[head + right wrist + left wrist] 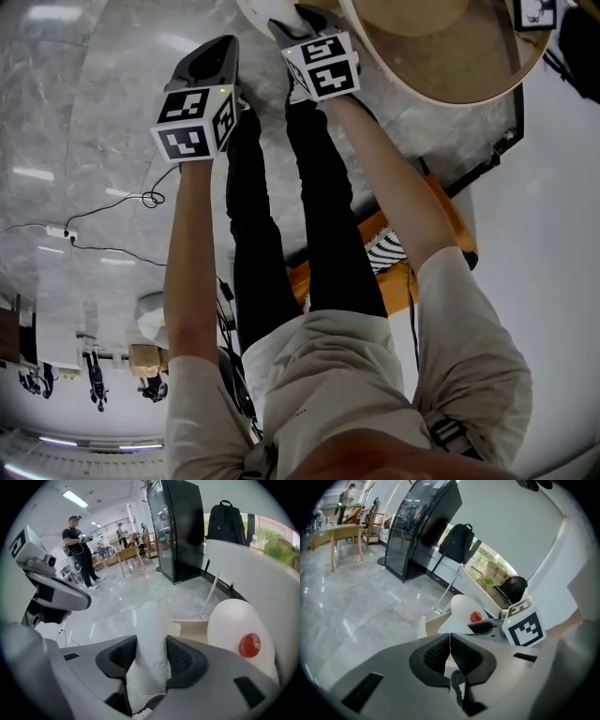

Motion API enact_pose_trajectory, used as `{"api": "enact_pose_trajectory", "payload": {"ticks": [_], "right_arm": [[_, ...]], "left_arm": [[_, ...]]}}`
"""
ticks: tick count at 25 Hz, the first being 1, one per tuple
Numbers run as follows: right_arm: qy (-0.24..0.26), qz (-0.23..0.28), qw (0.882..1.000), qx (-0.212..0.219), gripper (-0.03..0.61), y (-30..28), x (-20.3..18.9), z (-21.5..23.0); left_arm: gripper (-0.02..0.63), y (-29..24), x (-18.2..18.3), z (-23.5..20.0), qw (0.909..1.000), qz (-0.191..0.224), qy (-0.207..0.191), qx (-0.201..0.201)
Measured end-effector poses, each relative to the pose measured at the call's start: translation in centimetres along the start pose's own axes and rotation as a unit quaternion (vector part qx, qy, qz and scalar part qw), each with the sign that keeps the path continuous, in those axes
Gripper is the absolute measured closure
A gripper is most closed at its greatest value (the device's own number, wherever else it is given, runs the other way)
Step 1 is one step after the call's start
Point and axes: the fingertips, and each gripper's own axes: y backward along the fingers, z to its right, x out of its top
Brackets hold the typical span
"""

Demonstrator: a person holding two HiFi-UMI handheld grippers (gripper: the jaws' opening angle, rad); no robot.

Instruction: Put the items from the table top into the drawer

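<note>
Pale wood round table (487, 89) sits at the top of the head view. The left tool (211, 54) and right tool (300, 21) both point down near its edge.

Left gripper view: that tool's pads are pressed together with nothing in them.

Right gripper view: the 2 pads are clamped on a white soft-looking crumpled item (150, 616). It's held in the air, sticking up past the jaws, with grey marble floor (117, 597) behind it.

Guessing it's light and squishy, not fragile. A firm pinch around the middle like this should hold, but a loose grip might let it slide out.
</note>
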Motion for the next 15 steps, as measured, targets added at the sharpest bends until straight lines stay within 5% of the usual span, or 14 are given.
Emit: {"api": "enact_pose_trajectory", "payload": {"ticks": [6, 15], "right_arm": [[0.01, -0.033, 0.999, -0.024, 0.36, -6.5, -6.5, 1.4], [-0.028, -0.006, 0.999, -0.039, 0.36, -11.2, -7.5, 3.5]], "left_arm": [[0.592, -3.2, -2.7, -1.2, 0.9999, -0.004, 0.004, -0.011], [0.592, -5.0, -5.2, -3.3, 0.9996, -0.022, -0.012, -0.013]]}}
